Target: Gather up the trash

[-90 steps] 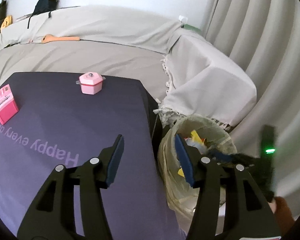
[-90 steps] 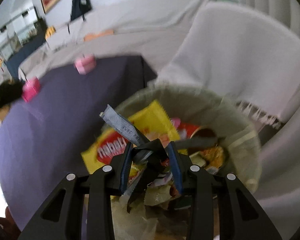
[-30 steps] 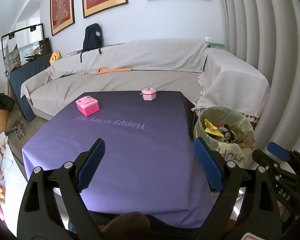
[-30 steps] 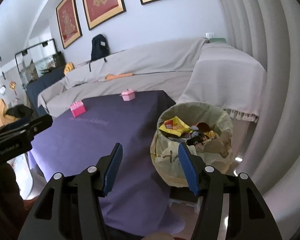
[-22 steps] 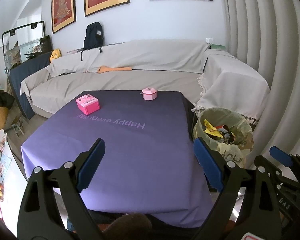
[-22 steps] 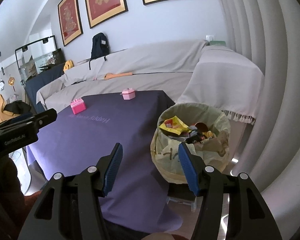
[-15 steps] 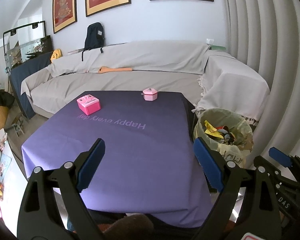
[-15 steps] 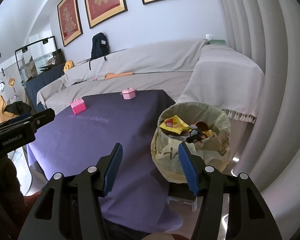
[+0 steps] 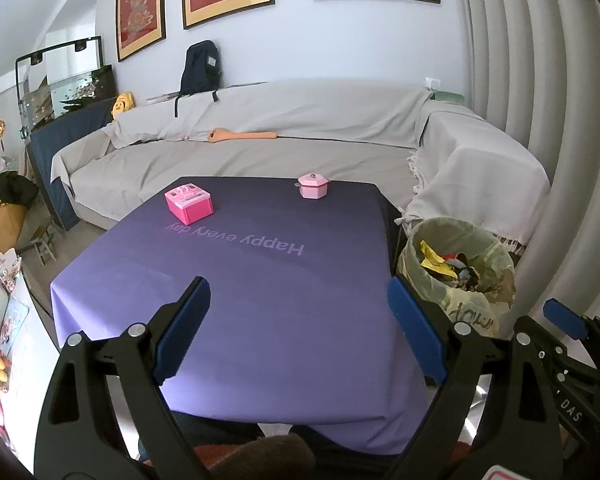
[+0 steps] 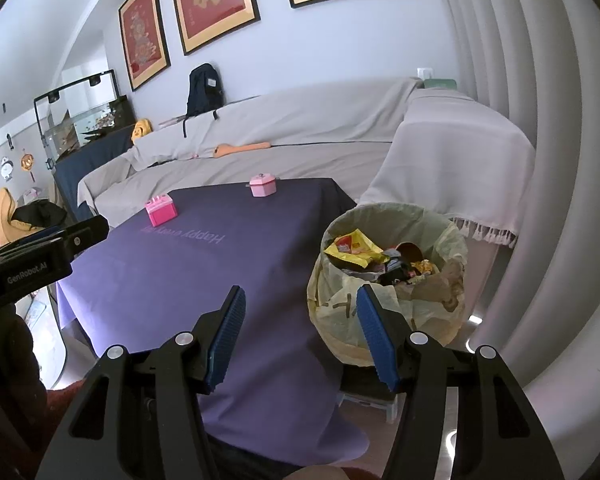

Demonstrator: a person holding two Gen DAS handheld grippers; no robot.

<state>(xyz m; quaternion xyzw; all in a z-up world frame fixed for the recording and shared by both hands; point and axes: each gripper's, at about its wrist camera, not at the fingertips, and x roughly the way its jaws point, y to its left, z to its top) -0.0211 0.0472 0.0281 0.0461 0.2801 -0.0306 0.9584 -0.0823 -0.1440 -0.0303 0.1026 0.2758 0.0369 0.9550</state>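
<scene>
Right wrist view: upright trash bin (image 10: 388,280) mouth up, both grippers spread wide, empty.

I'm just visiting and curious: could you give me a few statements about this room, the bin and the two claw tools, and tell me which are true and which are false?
1. The trash bin stands on the purple table. False: it stands on the floor beside the table.
2. The right gripper grips a wrapper. False: its jaws are open and empty.
3. Two pink boxes sit on the table. True: a square one and a lidded one.
4. The left gripper is open. True.
5. The bin is empty. False: it holds wrappers.
</scene>
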